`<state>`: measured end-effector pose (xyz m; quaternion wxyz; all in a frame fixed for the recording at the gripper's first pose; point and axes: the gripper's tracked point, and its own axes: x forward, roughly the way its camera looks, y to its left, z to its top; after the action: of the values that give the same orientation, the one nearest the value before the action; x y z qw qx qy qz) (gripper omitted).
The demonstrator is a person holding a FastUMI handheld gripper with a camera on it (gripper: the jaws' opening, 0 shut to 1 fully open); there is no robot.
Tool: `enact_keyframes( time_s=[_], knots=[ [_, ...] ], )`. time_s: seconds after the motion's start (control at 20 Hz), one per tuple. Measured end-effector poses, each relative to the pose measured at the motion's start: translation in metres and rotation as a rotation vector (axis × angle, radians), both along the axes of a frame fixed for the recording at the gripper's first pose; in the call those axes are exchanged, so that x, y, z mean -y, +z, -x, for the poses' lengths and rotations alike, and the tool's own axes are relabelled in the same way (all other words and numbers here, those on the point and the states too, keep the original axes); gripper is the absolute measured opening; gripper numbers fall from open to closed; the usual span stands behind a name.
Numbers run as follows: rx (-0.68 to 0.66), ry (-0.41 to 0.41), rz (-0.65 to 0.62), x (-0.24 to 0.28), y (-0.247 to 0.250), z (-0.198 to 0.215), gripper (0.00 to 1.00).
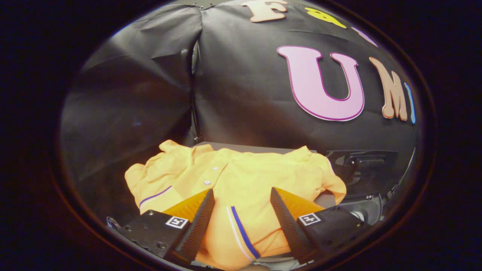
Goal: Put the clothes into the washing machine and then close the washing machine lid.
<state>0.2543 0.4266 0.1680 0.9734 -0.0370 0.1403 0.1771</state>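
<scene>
Shirt: a yellow shirt (241, 177) with a buttoned placket and blue-and-white stripes lies spread and rumpled on the counter (260, 148), in front of the booth wall.
Gripper: the gripper (241, 195) hangs over the near part of the shirt; its jaws stand apart with a fold of the cloth between them.
Grip: both fingers (196, 222) look to be beside the fold, not pressing it; I judge the shirt is not yet held.
Washer: a dark machine part with a handle-like piece (363, 162) sits just beyond the shirt's right side, and a pale rounded rim (361, 209) lies below it. This is probably the washer, but whether its lid is up cannot be told.
Done so far: nothing of the task, by how things lie; the shirt is outside the machine.
Left to do: close on the shirt, lift it, carry it to the washer's opening, drop it in, then shut the lid.
Stage: the very start, at the first grasp.
</scene>
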Motion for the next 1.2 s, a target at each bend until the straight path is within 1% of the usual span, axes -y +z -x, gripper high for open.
enact_keyframes(
  time_s=[0.1, 0.2, 0.3, 0.4, 0.45, 0.5, 0.7, 0.8, 0.9, 0.95, 1.05, 1.2],
  knots=[
    [-0.017, 0.027, -0.003, -0.01, -0.001, 0.002, 0.62],
    [-0.015, 0.007, 0.002, -0.007, -0.002, -0.001, 0.33],
    [-0.035, 0.006, -0.039, -0.004, 0.0, -0.001, 0.04],
    [-0.099, 0.004, -0.154, 0.0, 0.003, 0.0, 0.01],
    [-0.123, 0.008, -0.204, 0.002, 0.003, -0.001, 0.01],
    [-0.13, 0.0, -0.233, 0.006, 0.003, -0.002, 0.0],
    [-0.1, -0.08, -0.246, 0.034, 0.013, -0.03, 0.0],
    [-0.092, -0.129, -0.254, 0.052, 0.023, -0.031, 0.0],
    [-0.074, -0.211, -0.255, 0.087, 0.036, -0.028, 0.0],
    [-0.059, -0.271, -0.242, 0.109, 0.042, -0.028, 0.0],
    [-0.057, -0.382, -0.23, 0.153, 0.032, -0.034, 0.0],
    [-0.093, -0.493, -0.251, 0.215, 0.005, -0.041, 0.0]
  ],
)
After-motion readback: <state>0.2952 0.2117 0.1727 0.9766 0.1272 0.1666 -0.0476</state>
